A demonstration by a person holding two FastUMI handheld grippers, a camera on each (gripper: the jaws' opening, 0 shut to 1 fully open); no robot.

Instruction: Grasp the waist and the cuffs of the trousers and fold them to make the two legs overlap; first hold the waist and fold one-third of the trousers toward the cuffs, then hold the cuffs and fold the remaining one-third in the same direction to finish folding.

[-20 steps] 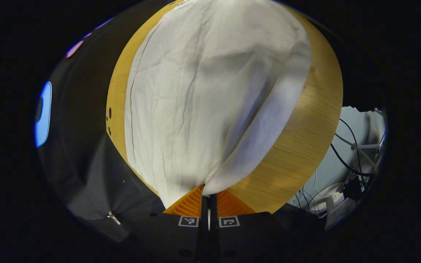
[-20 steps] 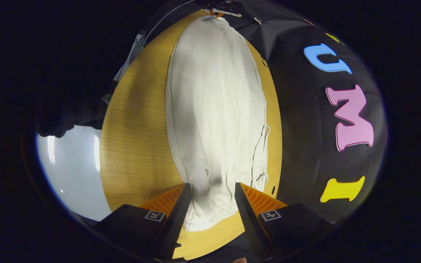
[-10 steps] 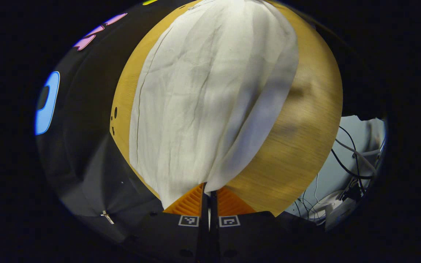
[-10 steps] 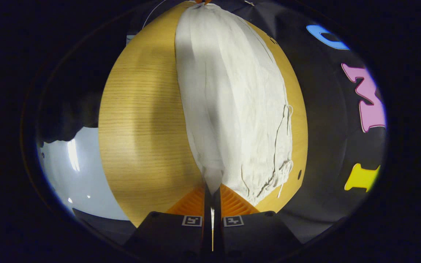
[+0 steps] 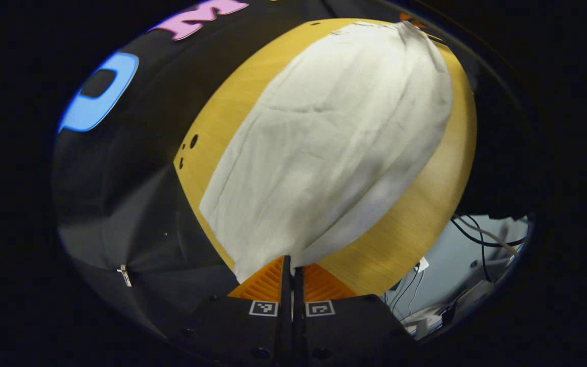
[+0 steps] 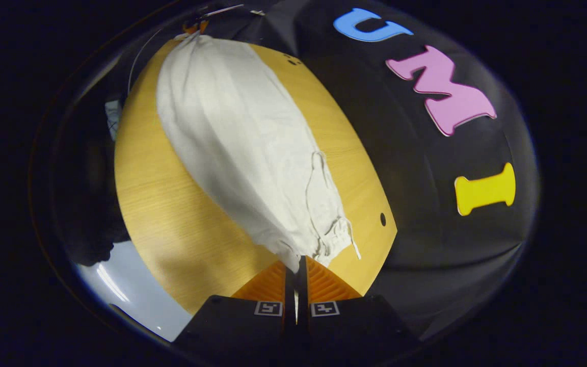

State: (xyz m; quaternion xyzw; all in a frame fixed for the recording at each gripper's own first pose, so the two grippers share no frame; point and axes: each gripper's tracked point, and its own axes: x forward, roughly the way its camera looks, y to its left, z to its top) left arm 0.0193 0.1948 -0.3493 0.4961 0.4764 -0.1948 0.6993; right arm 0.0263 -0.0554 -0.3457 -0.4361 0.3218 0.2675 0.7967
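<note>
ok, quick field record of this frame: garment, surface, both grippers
garment: white trousers, stretched between the grippers over the table
surface: wooden table
left gripper: shut on trousers, cuff end
right gripper: shut on trousers, gathered waist end
drawstring: loose, near the waist

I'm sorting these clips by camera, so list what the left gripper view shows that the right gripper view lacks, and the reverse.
Left gripper view: the left gripper shut on the plain end of the trousers, and cables beyond the table edge.

Right gripper view: the right gripper shut on the gathered end, with its drawstring lying loose.

Both: the pale trousers stretched along the wooden table.
</note>
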